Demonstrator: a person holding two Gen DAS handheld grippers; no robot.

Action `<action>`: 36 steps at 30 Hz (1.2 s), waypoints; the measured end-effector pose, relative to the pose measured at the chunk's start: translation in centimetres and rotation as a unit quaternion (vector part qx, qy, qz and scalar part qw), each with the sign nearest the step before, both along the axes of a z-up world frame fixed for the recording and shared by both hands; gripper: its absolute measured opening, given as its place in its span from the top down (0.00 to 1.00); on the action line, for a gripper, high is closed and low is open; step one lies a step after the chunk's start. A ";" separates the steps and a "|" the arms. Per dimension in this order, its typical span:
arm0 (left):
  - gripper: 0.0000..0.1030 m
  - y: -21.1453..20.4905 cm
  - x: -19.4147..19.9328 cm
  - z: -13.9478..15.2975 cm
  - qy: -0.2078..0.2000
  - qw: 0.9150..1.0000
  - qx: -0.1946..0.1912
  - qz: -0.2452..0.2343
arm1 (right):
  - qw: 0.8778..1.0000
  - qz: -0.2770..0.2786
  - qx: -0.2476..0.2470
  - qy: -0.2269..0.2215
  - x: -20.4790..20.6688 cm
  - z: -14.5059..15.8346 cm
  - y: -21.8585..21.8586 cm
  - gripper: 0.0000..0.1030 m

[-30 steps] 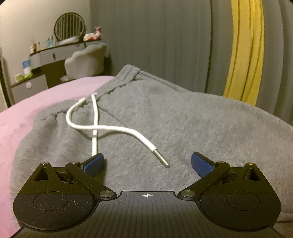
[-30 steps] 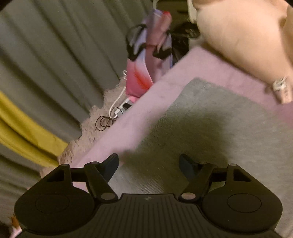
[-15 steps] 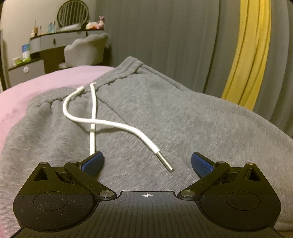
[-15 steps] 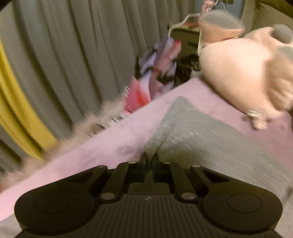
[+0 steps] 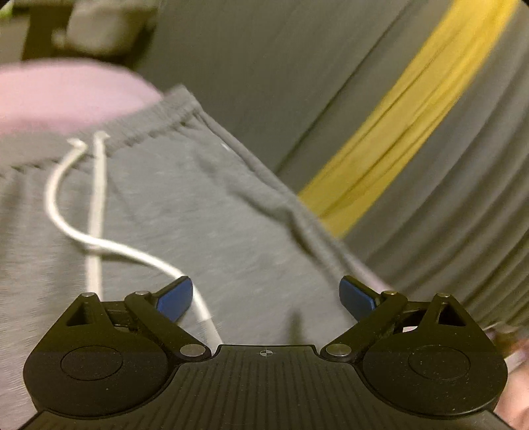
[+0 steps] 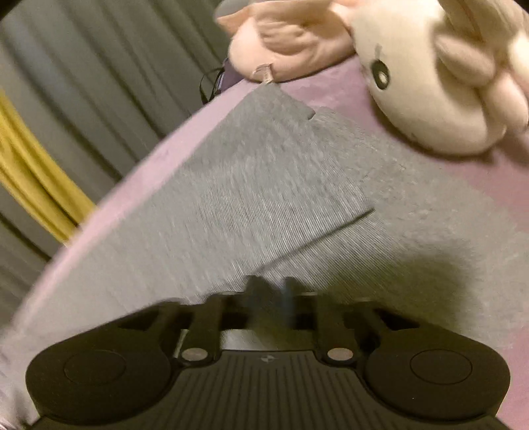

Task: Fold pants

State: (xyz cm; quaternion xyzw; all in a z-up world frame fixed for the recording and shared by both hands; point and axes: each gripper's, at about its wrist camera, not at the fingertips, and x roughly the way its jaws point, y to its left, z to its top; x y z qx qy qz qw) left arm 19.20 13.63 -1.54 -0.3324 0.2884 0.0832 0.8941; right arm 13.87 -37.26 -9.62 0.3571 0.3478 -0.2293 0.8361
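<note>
Grey sweatpants (image 5: 198,211) lie on a pink bed (image 5: 66,89), waistband at the far end, with a white drawstring (image 5: 96,244) looping across the front. My left gripper (image 5: 266,297) is open just above the upper part of the pants; the drawstring's end runs under its left finger. In the right wrist view the leg end of the pants (image 6: 264,198) spreads over the bed (image 6: 347,86). My right gripper (image 6: 271,294) is shut on a fold of the grey fabric and holds it slightly raised.
Grey curtains with a yellow stripe (image 5: 396,115) hang beyond the bed edge on the right. A pale plush toy (image 6: 429,76) lies on the bed just past the pant cuffs. A blurred dresser (image 5: 82,26) stands far left.
My right gripper closed on the pants leg fabric and swung, the plush toy now nearer in view. My left gripper stayed open and shifted right toward the pants' side seam.
</note>
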 end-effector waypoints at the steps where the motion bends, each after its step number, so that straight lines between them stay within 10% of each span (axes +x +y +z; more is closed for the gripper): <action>1: 0.08 0.5 1.3 0.2 0.004 1.000 -0.027 -0.011 | 0.999 -0.014 0.030 -0.021 0.1 -0.1 -1.0 0.45; 5: 0.21 2.3 9.0 0.4 0.042 0.992 -0.112 -0.049 | 0.994 -0.040 0.090 -0.051 0.9 -1.0 -2.9 0.39; 9: 0.32 2.0 15.0 0.0 0.082 0.989 -0.101 -0.066 | 0.990 -0.053 0.111 -0.068 1.2 -1.7 -3.2 0.41; 11: 0.32 1.3 17.4 -0.2 0.110 0.987 -0.078 -0.083 | 0.994 -0.042 0.088 -0.058 1.1 -0.7 -2.8 0.71; 15: 0.33 -0.1 20.9 -1.3 0.156 0.982 -0.044 -0.099 | 0.996 -0.020 0.075 -0.033 1.9 -0.8 -2.6 0.66; 19: 0.79 -0.4 21.6 -1.5 0.186 0.977 -0.002 -0.102 | 0.992 -0.044 0.112 -0.044 2.8 -1.1 -3.4 0.63; 22: 0.89 0.9 19.0 0.5 0.145 0.983 -0.014 -0.110 | 0.995 -0.036 0.086 -0.026 3.7 -0.5 -3.4 0.95; 30: 0.89 4.1 1.1 7.6 -0.003 0.988 -0.020 -0.156 | 0.995 0.002 -0.029 -0.093 -1.2 7.4 -2.9 0.96; 36: 0.87 5.4 -9.6 1.1 0.080 0.988 -0.040 -0.124 | 0.996 -0.022 -0.025 -0.084 -8.5 7.2 -5.2 0.96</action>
